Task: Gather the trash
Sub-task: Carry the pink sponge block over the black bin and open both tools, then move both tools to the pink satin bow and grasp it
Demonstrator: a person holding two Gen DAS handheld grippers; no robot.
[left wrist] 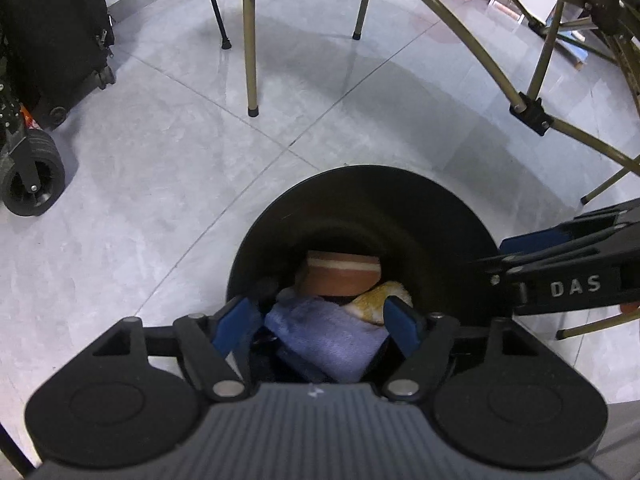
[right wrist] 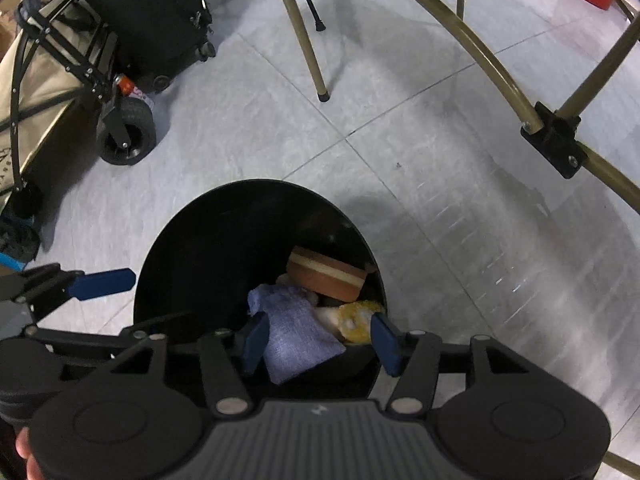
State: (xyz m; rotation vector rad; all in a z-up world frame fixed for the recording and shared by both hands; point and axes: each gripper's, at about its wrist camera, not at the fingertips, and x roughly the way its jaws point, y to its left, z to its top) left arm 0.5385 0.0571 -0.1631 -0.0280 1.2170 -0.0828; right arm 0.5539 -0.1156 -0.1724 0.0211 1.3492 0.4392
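My left gripper point(left wrist: 320, 326) hangs at the bottom of its frame with jaws spread wide and nothing between them. My right gripper point(right wrist: 322, 338) is the same: wide open, empty. Both sit just over the black bin point(right wrist: 192, 240) at lower centre. Inside lies the trash: a blue cloth point(right wrist: 296, 336), soft and light, best pinched at a fold; a yellow sponge point(right wrist: 356, 320), squashy; a brown and white block point(right wrist: 326, 276), which looks like firmer foam, to be taken across its flat faces. In the left view my right tool reads "DAS". Beyond, upper frame, tan chair legs point(left wrist: 251, 40) and a black suitcase point(left wrist: 48, 32).
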